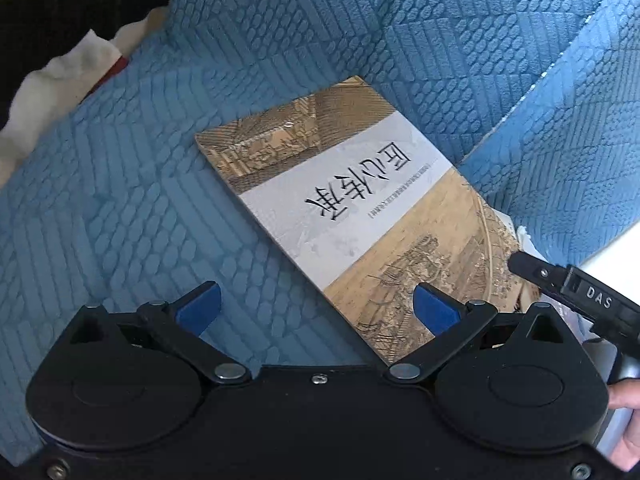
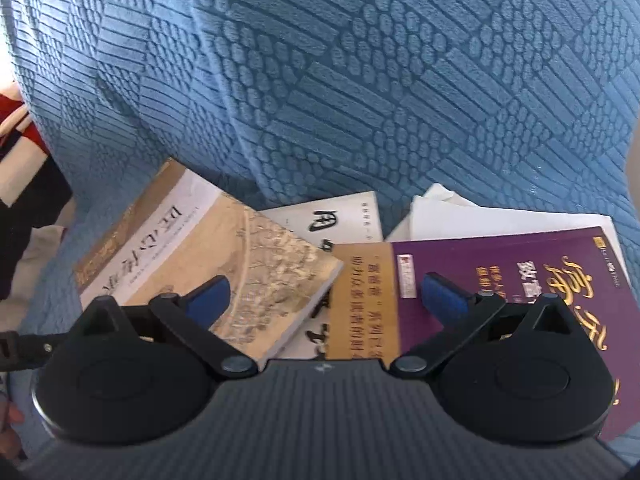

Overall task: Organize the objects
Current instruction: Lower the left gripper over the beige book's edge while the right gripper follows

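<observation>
The left tongs (image 1: pixel 318 308) are matte black: two round housings at 7 and 5 o'clock, each topped by a triangular ear with a cut-out, joined by a flat black body. Slim black link arms pivot on silver rivets toward 12 o'clock and carry blue pads (image 1: pixel 200 307) at the fingers. A small silver screw sits at the centre, more screws at the lower corners. The right tongs (image 2: pixel 326 298) match, but their central body is ribbed grey. Seen at 3 o'clock from the left camera, a black arm bears white letters "DAS" above a silver-grey handle
</observation>
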Action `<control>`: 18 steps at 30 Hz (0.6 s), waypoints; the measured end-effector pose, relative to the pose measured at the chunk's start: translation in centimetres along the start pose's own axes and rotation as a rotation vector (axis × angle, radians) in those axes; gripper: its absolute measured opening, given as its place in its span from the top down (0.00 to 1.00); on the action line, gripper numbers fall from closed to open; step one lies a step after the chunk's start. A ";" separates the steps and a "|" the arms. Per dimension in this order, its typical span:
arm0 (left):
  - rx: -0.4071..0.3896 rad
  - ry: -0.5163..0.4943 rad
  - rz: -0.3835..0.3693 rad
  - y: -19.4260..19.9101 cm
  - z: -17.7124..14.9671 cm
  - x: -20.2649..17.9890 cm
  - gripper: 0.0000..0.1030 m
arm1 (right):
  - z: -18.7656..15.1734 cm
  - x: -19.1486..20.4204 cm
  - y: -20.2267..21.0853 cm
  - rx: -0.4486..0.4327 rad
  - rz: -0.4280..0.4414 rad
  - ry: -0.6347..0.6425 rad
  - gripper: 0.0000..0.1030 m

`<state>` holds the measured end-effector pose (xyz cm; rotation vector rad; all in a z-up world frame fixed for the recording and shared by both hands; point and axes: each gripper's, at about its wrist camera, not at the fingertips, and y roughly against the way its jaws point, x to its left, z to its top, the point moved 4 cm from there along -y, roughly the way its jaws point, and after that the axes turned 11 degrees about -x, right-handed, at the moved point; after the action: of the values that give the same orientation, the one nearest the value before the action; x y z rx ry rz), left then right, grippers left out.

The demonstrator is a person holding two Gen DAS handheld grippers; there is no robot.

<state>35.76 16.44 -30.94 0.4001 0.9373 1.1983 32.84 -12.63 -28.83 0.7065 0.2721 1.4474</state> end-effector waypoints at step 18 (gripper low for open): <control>0.008 0.083 -0.063 0.0 0.2 0.3 0.01 | 1.2 -0.8 0.0 -0.029 0.194 -0.262 0.01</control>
<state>35.93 16.77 -30.88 0.3272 1.0198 1.1614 33.43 -13.76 -28.12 0.9079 -0.0213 1.5189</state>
